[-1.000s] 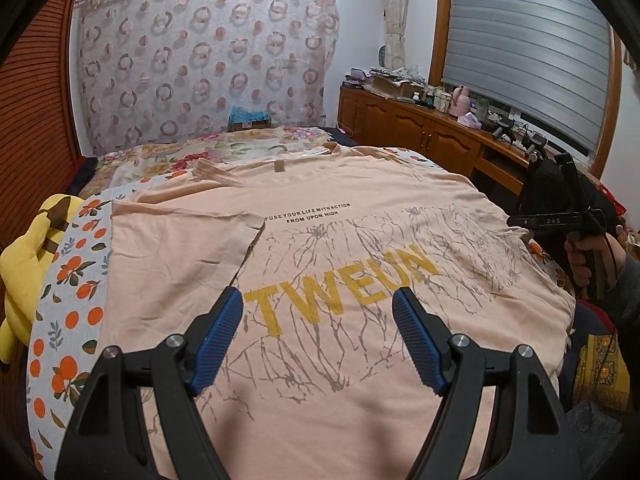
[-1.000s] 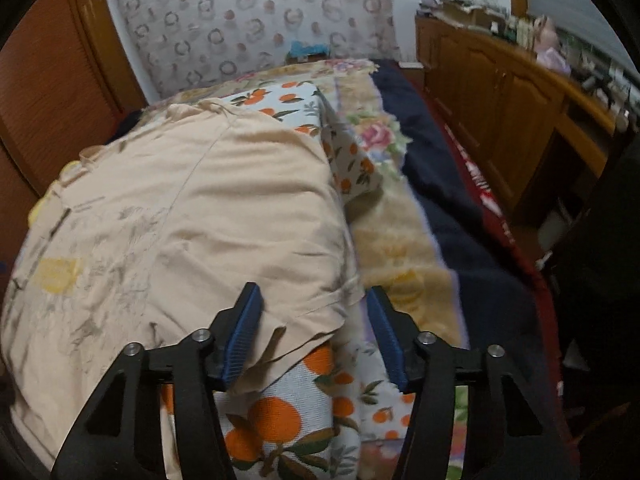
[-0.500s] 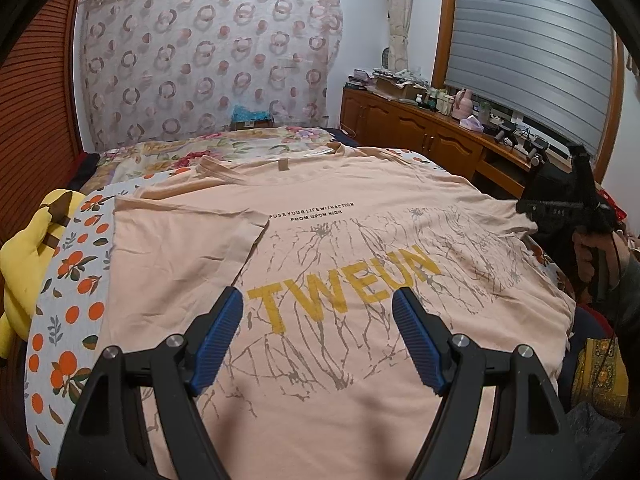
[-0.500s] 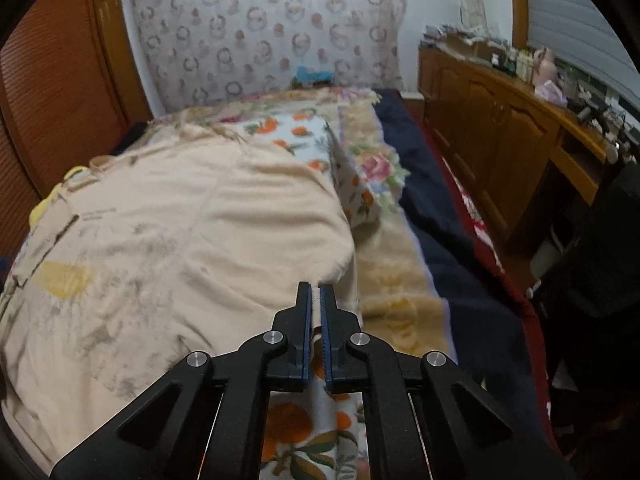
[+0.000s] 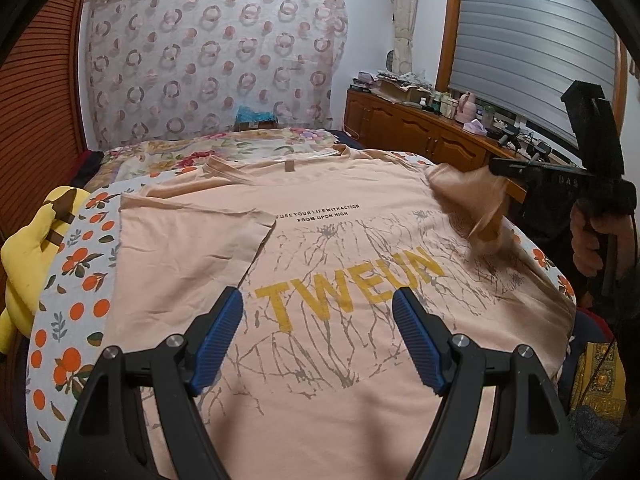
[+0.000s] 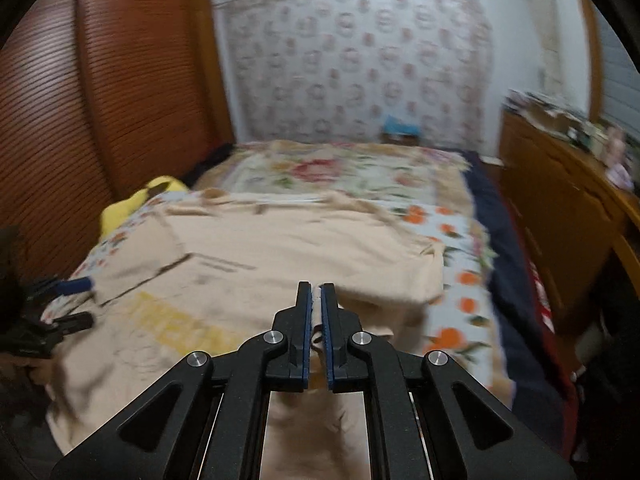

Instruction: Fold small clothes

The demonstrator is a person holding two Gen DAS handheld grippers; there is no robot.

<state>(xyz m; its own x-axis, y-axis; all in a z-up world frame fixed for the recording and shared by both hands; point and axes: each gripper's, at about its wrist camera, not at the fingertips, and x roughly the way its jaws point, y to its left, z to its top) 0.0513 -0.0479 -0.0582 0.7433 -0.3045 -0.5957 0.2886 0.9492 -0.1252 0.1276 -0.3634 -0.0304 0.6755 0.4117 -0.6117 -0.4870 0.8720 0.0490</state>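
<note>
Peach T-shirt (image 5: 320,248) lies flat on the bed, long axis running up-frame; the right tool (image 6: 316,300), jaws easing apart yet pinching its sleeve at right, must carry it leftward toward the wide-open, empty left tool (image 5: 318,320).

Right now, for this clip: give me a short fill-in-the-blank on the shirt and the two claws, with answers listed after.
1. The big yellow word printed on the shirt reads ____.
2. The right claw is pinching the shirt's ____.
3. The left claw hovers over the shirt with its jaws ____.
4. The sheet under the shirt is printed with ____.

Answers: TWEUN; sleeve; open; oranges
</note>
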